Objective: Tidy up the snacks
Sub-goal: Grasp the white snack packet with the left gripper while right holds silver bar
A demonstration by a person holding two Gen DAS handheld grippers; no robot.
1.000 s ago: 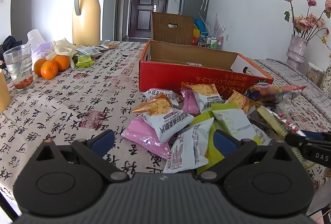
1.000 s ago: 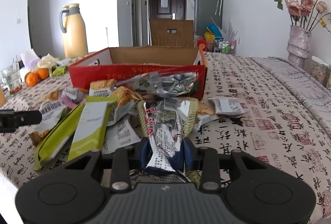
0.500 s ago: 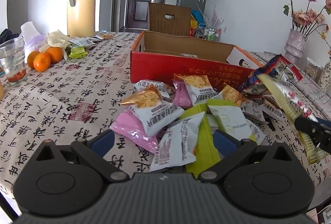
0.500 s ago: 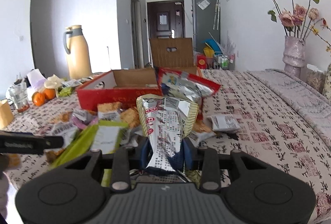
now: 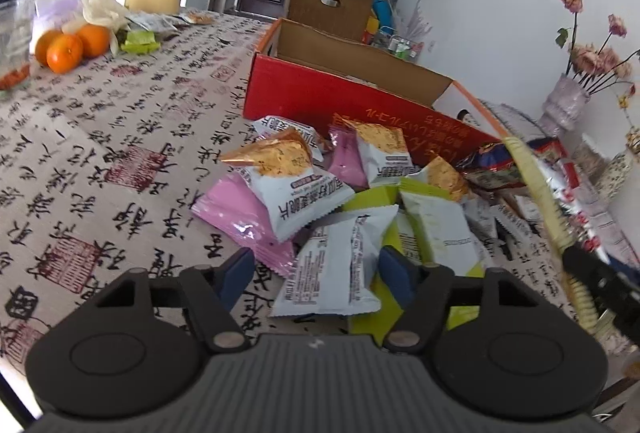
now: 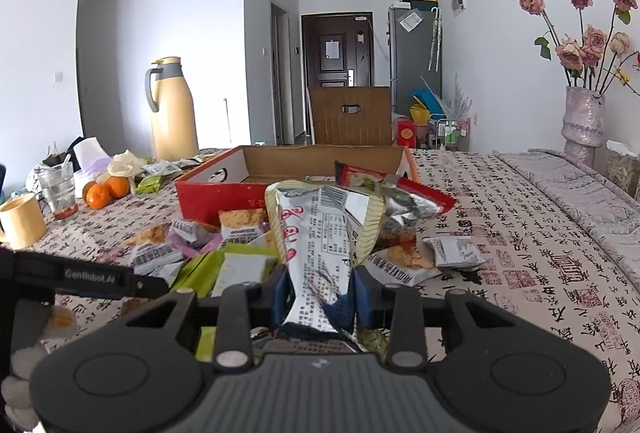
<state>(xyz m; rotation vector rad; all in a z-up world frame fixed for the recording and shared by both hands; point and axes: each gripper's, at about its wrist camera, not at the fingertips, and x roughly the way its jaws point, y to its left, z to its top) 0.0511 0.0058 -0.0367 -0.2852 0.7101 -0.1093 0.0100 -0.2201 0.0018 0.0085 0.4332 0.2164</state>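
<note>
Between the right gripper's (image 6: 318, 293) pinching jaws a silver snack bag (image 6: 320, 233) stands short of the red box (image 6: 224, 189), while the left gripper's (image 5: 316, 269) jaws close around a white packet (image 5: 336, 265), which might slip sideways off the pile.

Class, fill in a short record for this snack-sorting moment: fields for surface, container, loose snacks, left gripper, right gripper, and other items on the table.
surface: table under a cloth printed with calligraphy
container: red cardboard box, open on top
loose snacks: pile of small packets on the cloth in front of the box
left gripper: jaws closing around a white packet
right gripper: shut on a silver snack bag, raised off the cloth
other items: oranges, yellow thermos jug, vase of flowers
</note>
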